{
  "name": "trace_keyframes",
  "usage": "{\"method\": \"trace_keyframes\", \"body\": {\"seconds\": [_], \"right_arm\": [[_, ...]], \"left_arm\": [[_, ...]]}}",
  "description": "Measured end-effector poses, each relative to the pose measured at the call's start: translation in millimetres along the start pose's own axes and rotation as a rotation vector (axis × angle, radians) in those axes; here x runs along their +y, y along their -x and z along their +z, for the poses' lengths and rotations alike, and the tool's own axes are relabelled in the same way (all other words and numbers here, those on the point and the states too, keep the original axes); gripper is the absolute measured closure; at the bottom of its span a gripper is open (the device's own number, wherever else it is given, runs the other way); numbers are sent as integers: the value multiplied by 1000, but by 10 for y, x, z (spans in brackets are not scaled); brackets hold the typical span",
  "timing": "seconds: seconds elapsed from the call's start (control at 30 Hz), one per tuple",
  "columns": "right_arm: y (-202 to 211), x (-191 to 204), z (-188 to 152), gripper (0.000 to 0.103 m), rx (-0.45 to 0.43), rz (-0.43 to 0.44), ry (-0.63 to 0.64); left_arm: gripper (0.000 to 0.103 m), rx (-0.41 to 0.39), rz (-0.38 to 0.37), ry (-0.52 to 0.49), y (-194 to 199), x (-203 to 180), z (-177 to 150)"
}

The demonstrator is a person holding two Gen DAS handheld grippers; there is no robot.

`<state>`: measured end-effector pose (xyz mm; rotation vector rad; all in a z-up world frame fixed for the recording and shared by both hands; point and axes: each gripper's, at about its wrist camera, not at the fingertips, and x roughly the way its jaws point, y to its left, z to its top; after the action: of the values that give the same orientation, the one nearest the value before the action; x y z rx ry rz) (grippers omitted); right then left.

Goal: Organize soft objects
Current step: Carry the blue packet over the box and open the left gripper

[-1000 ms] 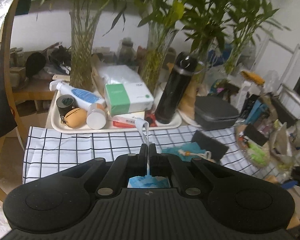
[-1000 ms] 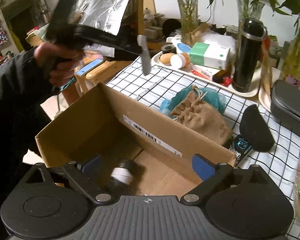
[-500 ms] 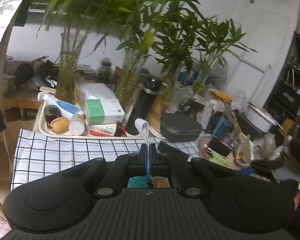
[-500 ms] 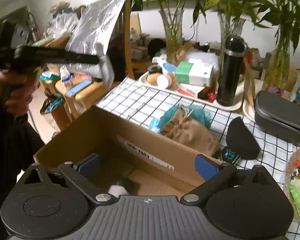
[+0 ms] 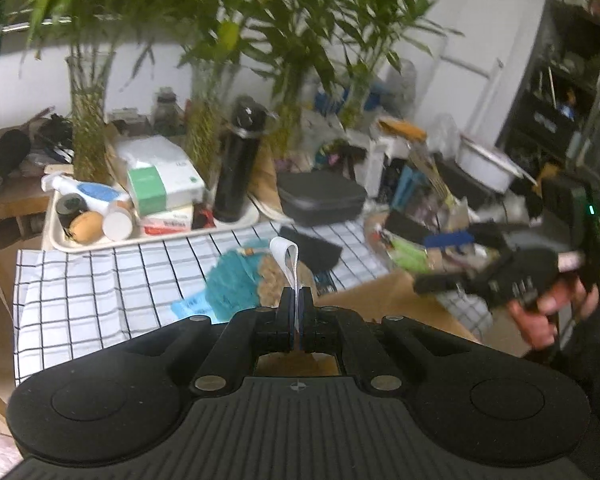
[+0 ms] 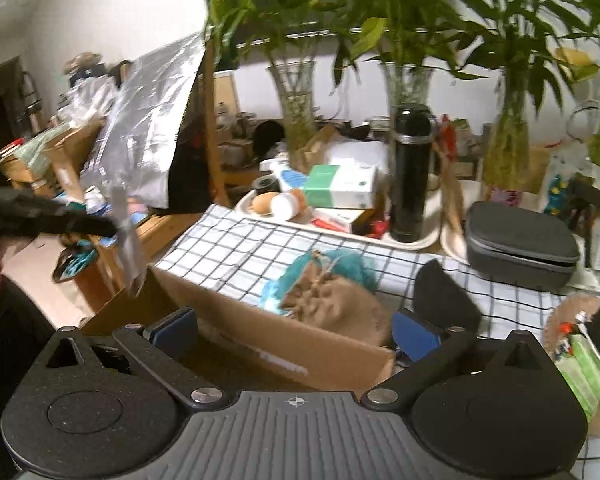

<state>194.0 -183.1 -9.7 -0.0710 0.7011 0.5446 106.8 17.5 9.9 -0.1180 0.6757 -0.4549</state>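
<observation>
Between the L gripper's (image 5: 295, 300) pressed-together jaws sits a thin pale strap (image 5: 287, 256), its looped end sticking up past the tips; seen from the R wrist cam, the strap hangs from the same gripper above the box's left corner. R gripper (image 6: 294, 326) has just been opening, jaws now spread wide w/ nothing between them, over the open cardboard box (image 6: 300, 350). Just beyond the box, on the checked cloth (image 6: 236, 248), lie a tan drawstring pouch (image 6: 332, 300) resting on a teal fuzzy item (image 6: 352, 266). Farther back: black bottle (image 6: 410, 172) on a tray (image 6: 424, 240), grey case (image 6: 520, 246) to its right.
</observation>
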Motion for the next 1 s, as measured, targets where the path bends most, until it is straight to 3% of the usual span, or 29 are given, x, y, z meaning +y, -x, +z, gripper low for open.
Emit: {"method": "trace_keyframes", "body": {"seconds": [0.37,0.87,0.9,0.93,1.0], "right_arm": [[28,-146,1,0,-21,-77,-66],[31,-156,10,0,-21,-67,-81],[32,-159,12,0,-22,-64,-82],[32,-159,11,0,-23,-61,-83],[24,-156,12,0,-21,-63,-83]], "left_arm": [[101,104,34,-66,-63,-135,-100],[98,343,174,-134,-277,-167,-213],[91,348,190,-136,-286,-170,-215],[76,348,199,-135,-288,-170,-212],[62,340,188,-129,-277,-172,-211]]}}
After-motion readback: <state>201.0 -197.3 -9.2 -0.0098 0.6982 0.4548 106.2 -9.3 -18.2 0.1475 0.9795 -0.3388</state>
